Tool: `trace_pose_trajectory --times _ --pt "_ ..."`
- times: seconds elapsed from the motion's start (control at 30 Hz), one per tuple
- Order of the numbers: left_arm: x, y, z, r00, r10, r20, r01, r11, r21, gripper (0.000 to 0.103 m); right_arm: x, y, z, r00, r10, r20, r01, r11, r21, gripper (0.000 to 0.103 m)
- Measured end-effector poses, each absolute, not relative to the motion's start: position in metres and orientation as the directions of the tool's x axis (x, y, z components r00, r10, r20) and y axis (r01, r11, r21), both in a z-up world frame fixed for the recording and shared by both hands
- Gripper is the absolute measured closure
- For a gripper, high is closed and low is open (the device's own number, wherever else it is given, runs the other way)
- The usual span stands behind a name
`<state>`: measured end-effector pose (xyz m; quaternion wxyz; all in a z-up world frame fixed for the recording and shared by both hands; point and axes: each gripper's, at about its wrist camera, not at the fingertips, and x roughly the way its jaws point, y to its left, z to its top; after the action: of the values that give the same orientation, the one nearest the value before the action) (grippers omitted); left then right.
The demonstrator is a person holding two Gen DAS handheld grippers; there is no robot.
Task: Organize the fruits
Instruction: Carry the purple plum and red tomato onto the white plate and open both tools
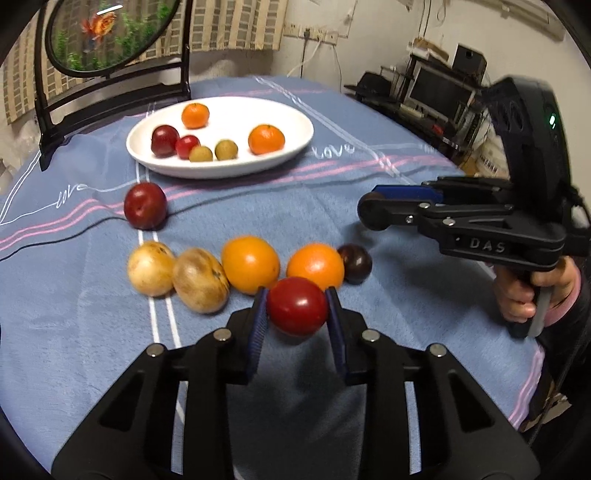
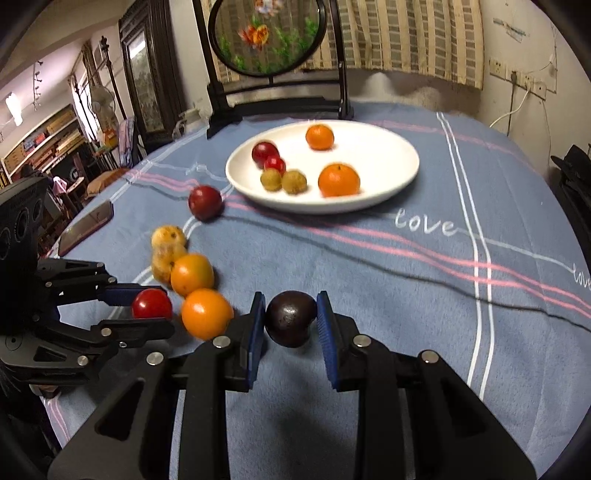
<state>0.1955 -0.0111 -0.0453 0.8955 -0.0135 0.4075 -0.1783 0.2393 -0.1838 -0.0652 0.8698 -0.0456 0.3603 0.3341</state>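
A: Gripping now. Left gripper [image 1: 297, 308] has its blue pads against both sides of the red plum [image 1: 296, 311], at the near end of the fruit row.
B: Right one?
A: Right gripper [image 2: 290, 319] is clamped on the dark plum [image 2: 290, 318], low over the cloth.
B: Step?
A: Looks like pickup. Next probably lift and carry to the white plate [image 1: 291, 147], which already holds small fruit. Needs clearance over the two oranges [image 1: 249, 264].
B: Surface?
A: Blue striped tablecloth [image 1: 406, 295], soft. Framed goldfish screen [image 2: 267, 35] behind, phone [image 2: 86, 229] at the edge.
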Motion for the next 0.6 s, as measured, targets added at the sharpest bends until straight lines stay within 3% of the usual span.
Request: trace_pose_trajectory --times 0.17,0.3,0.6 --pt "0.224 0.006 -0.012 0.639 -0.356 -0.682 0.279 0.933 -0.225 0.071 0.267 -0.181 -0.047 0.568 0.565 -0.599 -0.569 0.795 0.210 0.074" --pt "0.268 0.007 0.012 0.682 -0.290 -0.672 0.246 0.955 -0.162 0.071 0.307 -0.168 -0.037 0.650 0.536 -0.539 -0.526 0.829 0.191 0.075" --pt "0.385 0.008 -0.006 0.630 -0.175 -0.756 0.154 0.983 -0.098 0.071 0.395 -0.159 -0.059 0.624 0.512 -0.590 -0.413 0.857 0.307 0.074"
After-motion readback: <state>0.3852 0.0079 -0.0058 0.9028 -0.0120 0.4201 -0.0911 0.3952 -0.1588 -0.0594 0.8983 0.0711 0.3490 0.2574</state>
